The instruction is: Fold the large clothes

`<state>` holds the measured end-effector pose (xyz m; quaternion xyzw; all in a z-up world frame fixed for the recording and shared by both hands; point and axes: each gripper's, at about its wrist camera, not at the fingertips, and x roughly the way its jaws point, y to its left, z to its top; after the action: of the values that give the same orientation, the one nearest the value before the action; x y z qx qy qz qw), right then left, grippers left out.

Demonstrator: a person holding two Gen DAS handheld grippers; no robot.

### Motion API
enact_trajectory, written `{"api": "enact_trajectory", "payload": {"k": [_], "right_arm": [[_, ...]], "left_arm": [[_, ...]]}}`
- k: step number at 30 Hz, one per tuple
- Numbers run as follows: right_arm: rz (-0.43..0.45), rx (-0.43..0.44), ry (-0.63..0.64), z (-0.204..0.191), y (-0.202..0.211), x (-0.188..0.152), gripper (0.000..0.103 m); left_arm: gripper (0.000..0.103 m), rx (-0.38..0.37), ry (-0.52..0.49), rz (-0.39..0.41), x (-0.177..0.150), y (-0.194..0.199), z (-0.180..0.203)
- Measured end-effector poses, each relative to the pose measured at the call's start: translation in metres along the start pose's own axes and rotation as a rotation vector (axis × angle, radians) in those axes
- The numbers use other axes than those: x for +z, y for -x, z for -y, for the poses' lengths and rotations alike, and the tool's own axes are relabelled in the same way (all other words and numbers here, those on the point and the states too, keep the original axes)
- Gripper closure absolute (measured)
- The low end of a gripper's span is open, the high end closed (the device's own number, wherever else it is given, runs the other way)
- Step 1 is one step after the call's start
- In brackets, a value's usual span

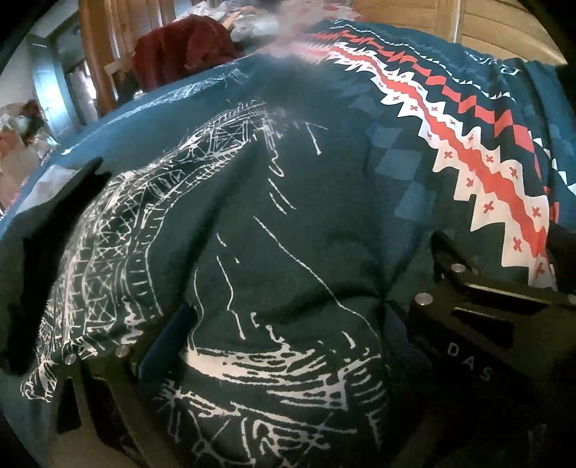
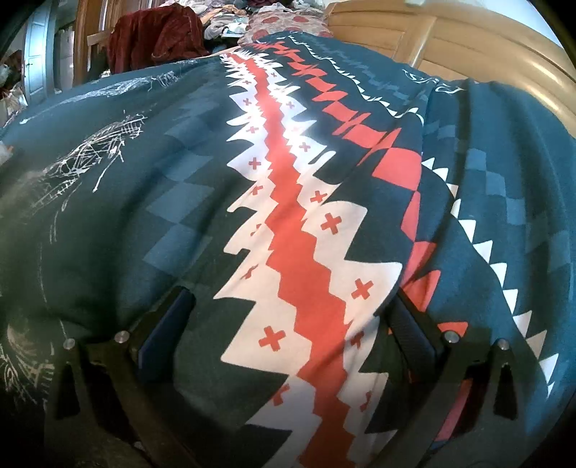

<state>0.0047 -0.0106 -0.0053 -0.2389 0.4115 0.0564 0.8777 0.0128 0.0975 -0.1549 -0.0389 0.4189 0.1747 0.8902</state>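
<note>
Two grippers low over a dark teal patterned garment (image 2: pixel 151 230) that fills both views.
Left gripper (image 1: pixel 284 334) and right gripper (image 2: pixel 291 316) jaws spread, cloth bulging between, no pinch visible. Garment edges cut off; support beneath hidden. Red clothing (image 2: pixel 154 32) behind, blurred.

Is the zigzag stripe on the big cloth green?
No, the zigzag stripe on the cloth is red with white edges.

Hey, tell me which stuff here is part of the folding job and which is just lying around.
Job:
- dark teal patterned shirt
- left tongs, open over it
- right tongs, open over it

Lying about:
- dark red garment
- heap of clothes
- wooden furniture
</note>
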Motion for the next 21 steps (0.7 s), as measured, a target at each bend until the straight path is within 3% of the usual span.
{"api": "enact_trajectory", "payload": {"k": [21], "right_arm": [[0.007, 0.011, -0.023, -0.0017, 0.0005, 0.0003, 0.000]], "left_arm": [[0.000, 0.002, -0.005, 0.002, -0.0062, 0.0078, 0.0025]]}}
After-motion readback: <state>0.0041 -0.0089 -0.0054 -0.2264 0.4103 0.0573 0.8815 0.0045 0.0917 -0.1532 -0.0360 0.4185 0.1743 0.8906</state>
